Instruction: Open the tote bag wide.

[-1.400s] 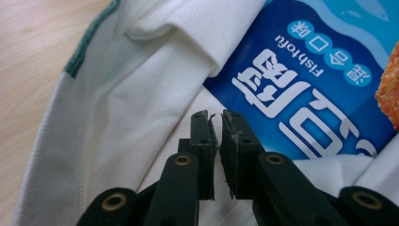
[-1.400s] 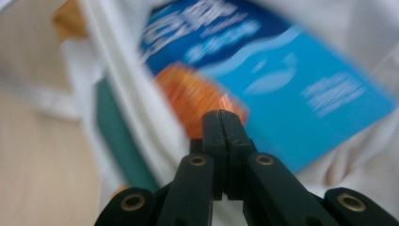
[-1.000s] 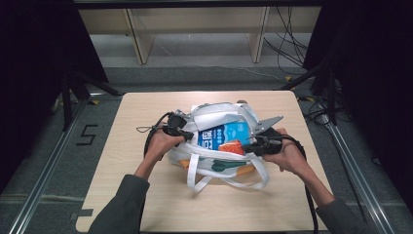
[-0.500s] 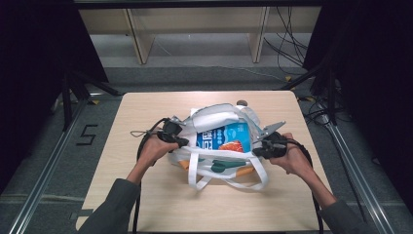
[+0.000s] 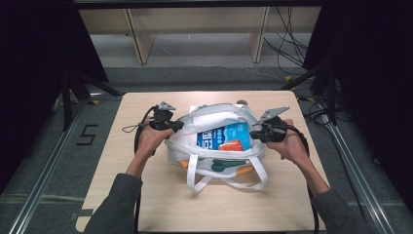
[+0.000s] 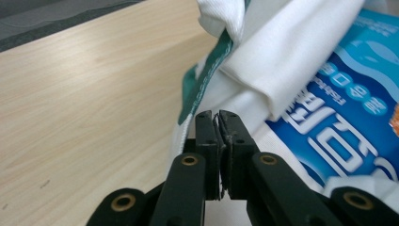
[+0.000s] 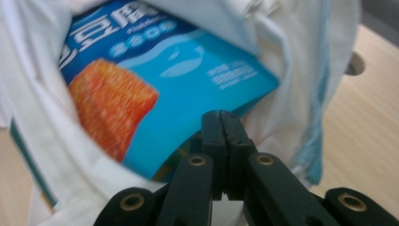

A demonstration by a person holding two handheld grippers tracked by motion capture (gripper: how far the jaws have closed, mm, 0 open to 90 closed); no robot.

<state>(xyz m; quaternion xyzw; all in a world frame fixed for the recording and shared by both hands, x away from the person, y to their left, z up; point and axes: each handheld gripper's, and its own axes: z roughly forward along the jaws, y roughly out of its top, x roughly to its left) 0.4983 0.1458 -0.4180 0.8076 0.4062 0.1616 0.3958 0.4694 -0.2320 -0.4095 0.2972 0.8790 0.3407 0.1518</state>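
A white fabric tote bag (image 5: 214, 146) with green trim, holding a blue snack packet (image 5: 221, 136), sits mid-frame on the pale wooden bench (image 5: 292, 204), its rim pinched at left by the left tongs (image 5: 176, 126) and at right by the right tongs (image 5: 254, 134), both clamped on the cloth.

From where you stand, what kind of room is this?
Probably a lab recording booth: a wooden table ringed by black curtains, metal floor rails and loose cables, with a white tote bag being handled.
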